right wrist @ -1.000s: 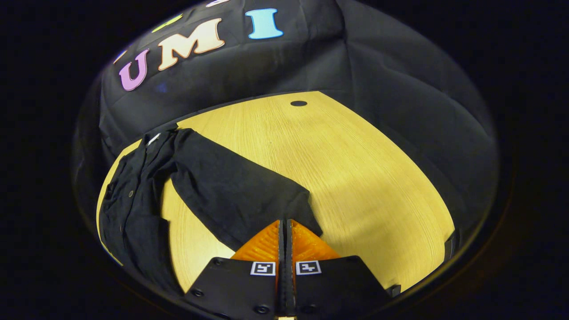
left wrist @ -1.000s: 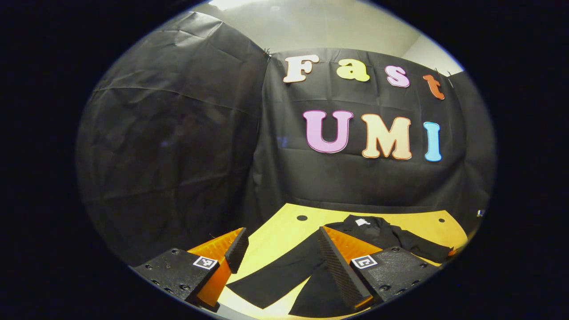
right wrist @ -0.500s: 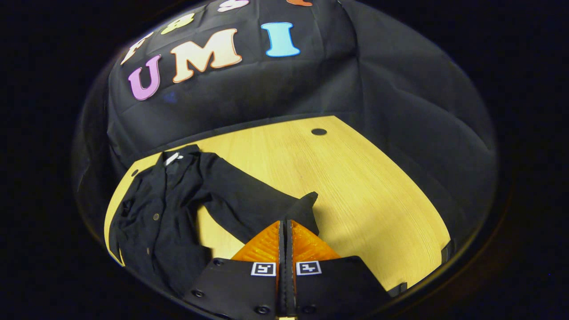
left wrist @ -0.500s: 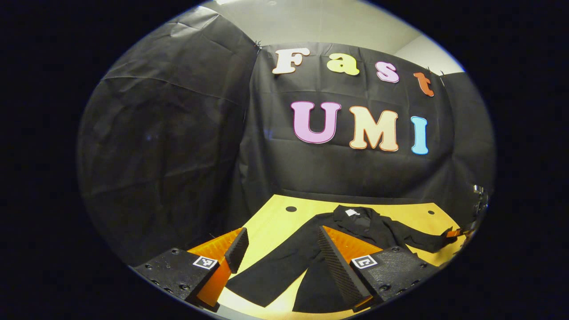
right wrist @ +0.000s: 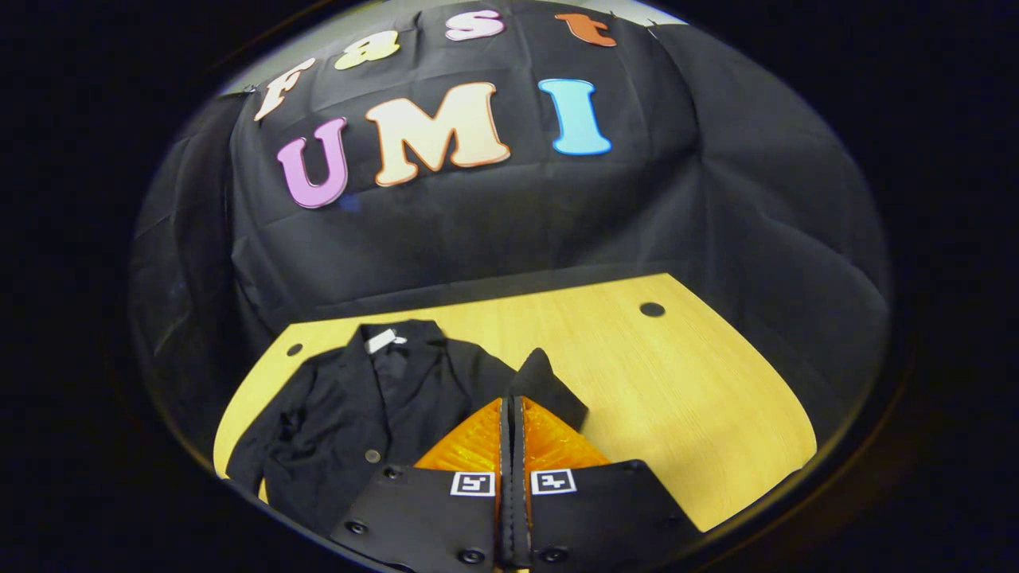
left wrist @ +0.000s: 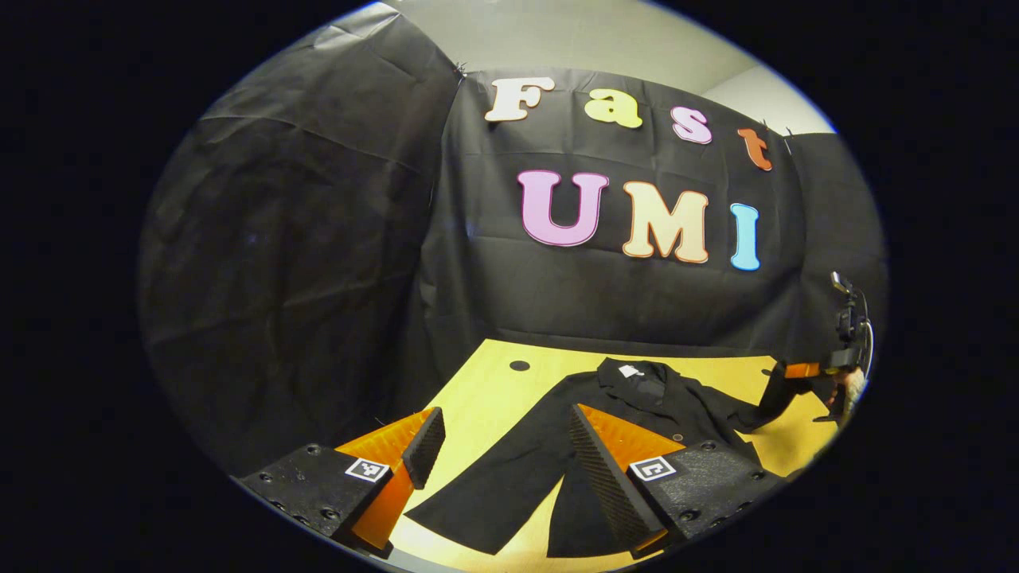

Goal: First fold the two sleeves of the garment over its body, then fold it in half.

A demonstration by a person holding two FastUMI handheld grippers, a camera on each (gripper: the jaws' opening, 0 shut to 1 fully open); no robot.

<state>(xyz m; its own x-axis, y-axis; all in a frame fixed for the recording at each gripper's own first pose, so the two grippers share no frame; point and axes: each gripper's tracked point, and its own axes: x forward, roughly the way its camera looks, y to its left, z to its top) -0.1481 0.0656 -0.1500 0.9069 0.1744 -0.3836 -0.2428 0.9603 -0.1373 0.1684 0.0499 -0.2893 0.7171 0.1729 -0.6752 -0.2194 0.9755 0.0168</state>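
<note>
Right gripper (right wrist: 513, 414) clamped on the cuff of the black jacket's (right wrist: 350, 414) right sleeve (right wrist: 545, 382), lifted off the wooden table (right wrist: 700, 414). Left gripper (left wrist: 501, 446) spread wide above the left sleeve (left wrist: 509, 485), touching nothing. Jacket lying flat, collar toward the booth wall.

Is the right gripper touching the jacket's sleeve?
Touching. In the right gripper view, the right gripper is shut on the sleeve, whose cuff sticks up between its fingers, lifted off the table.
</note>
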